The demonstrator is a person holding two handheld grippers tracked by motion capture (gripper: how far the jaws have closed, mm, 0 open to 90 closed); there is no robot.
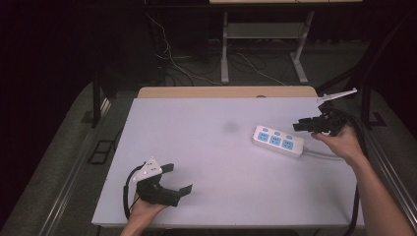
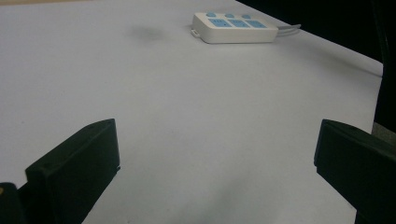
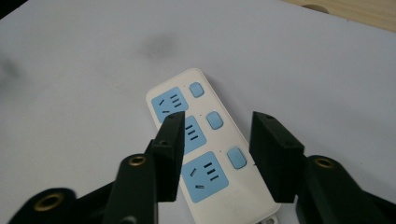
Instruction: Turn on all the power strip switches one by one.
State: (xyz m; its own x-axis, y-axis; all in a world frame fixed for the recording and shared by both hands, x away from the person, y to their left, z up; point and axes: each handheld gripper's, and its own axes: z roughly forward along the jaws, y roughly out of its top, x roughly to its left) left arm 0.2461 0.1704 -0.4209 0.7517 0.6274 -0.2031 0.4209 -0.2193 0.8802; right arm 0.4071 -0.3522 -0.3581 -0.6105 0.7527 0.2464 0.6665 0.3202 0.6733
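A white power strip (image 1: 278,141) with three blue sockets and three blue buttons lies flat on the right part of the white table (image 1: 206,152). My right gripper (image 1: 301,126) hovers just above its right end, jaws partly apart and touching nothing. In the right gripper view the jaws (image 3: 218,119) frame the strip (image 3: 205,154) from above, over its middle socket and button. My left gripper (image 1: 179,178) rests near the table's front left, open wide with bare tabletop between its jaws (image 2: 215,158). From there the strip (image 2: 236,28) lies far off.
The strip's grey cord (image 1: 319,155) runs off toward the right edge, under my right hand. A faint dark smudge (image 1: 230,126) marks the table left of the strip. A wooden board edge (image 1: 226,92) lines the back; a desk frame and cables stand beyond.
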